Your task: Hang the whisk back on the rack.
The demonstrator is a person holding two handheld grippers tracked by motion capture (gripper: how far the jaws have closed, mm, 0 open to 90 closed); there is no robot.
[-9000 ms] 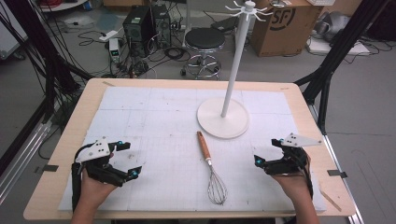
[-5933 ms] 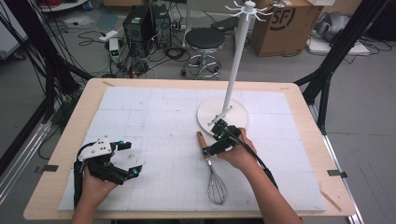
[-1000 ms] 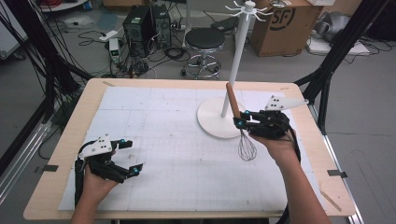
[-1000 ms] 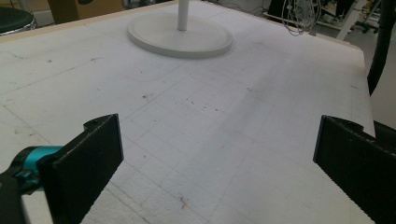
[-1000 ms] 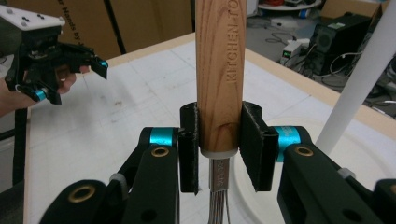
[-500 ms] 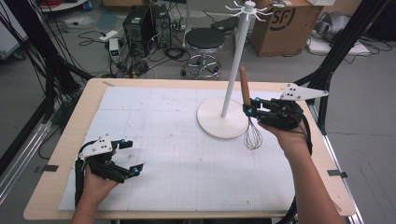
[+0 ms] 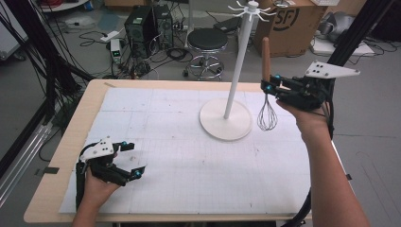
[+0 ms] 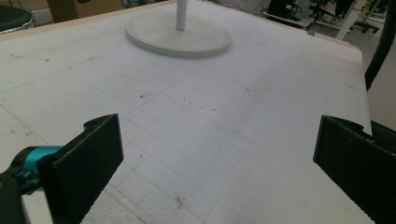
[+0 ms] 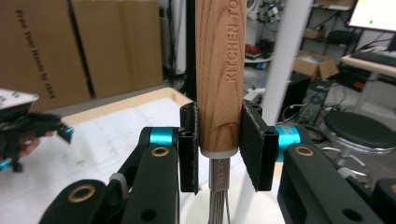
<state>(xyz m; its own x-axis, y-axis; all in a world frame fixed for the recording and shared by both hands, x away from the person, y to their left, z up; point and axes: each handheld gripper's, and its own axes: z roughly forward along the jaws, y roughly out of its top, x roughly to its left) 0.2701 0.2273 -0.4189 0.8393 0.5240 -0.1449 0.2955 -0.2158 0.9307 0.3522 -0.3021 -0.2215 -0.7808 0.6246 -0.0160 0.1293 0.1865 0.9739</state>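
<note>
Whisk (image 7: 266, 90) with a wooden handle hangs upright in the upper right of the high view, handle up and wire loops down, lifted off the table just right of the white stand's pole.

At the lower left of that view the left gripper (image 7: 130, 160) rests on the white gridded mat (image 7: 189, 165), its jaws spread wide with nothing between them; in the left gripper view the two black jaws stand far apart over bare mat.

Toward the centre, the white hook stand (image 7: 234, 85) rises from its round base (image 7: 226, 124) on the mat.

To the right, the right gripper (image 7: 268, 85) is clamped on the whisk at the lower end of the handle; in the right gripper view both pads (image 9: 254, 140) press the wood just above the metal collar.
</note>
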